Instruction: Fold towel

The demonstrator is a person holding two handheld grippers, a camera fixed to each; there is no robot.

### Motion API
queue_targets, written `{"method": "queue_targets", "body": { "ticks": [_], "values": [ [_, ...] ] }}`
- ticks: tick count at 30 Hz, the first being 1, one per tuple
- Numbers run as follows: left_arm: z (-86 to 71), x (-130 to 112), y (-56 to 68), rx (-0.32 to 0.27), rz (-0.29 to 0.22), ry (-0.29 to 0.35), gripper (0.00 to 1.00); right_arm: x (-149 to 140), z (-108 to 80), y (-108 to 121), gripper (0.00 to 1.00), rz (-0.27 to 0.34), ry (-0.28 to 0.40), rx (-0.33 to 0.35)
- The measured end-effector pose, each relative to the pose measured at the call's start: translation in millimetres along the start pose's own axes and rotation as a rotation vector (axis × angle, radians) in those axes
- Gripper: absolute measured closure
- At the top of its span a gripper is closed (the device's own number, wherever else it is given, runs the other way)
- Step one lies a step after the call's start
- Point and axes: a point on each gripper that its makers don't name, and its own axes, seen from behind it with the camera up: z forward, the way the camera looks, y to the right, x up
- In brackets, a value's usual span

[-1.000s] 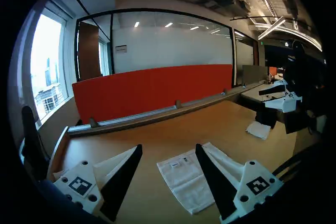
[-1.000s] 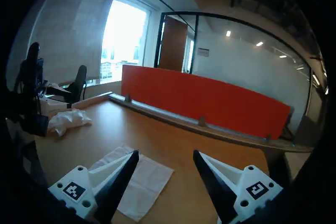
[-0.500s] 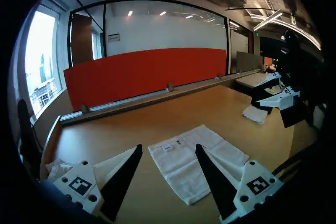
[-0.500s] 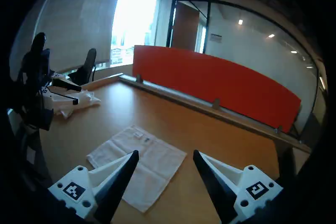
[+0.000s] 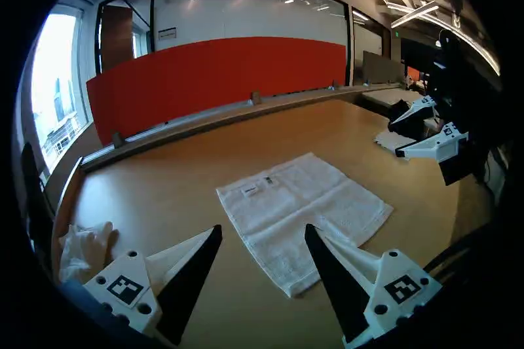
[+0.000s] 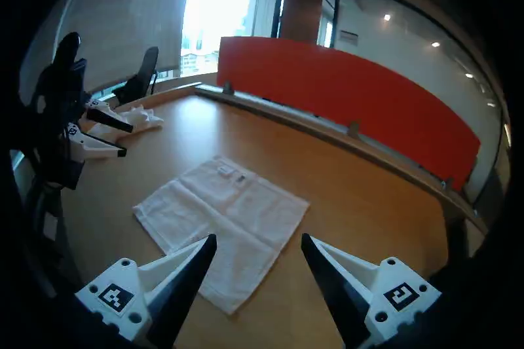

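Observation:
A white towel (image 5: 301,208) lies spread flat on the wooden desk (image 5: 164,192), with a small label near its far edge. My left gripper (image 5: 262,228) hovers open over the towel's near edge with nothing between its fingers. In the right gripper view the same towel (image 6: 223,211) lies just ahead of my right gripper (image 6: 259,239), which is also open and empty. The right gripper (image 5: 397,135) appears at the far right of the left gripper view, above the desk's end. The left gripper (image 6: 128,141) appears at the left of the right gripper view.
A crumpled white cloth (image 5: 85,251) lies at the desk's left end, seen also as the cloth (image 6: 141,116) beyond the left gripper. Another small white cloth (image 5: 386,142) lies at the right end. A red divider panel (image 5: 216,77) runs along the desk's far edge. A chair (image 6: 145,74) stands by the window.
Both views have tilted down toward the desk, so the whole towel now lies in sight ahead of each gripper. Both grippers stayed open.

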Motion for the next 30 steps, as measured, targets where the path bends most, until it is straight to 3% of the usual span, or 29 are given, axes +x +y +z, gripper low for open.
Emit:
{"method": "queue_targets", "body": {
  "ticks": [13, 30],
  "values": [
    [26.4, -60, 14.9, -0.039, 0.02, -0.113, 0.06, -54, 27.8, -22, 0.0, -0.019, -0.089, 0.043],
    [43.2, -108, 33.3, -0.102, 0.037, -0.221, 0.06, -112, 43.3, -40, 0.0, -0.036, -0.197, 0.092]
  ]
}}
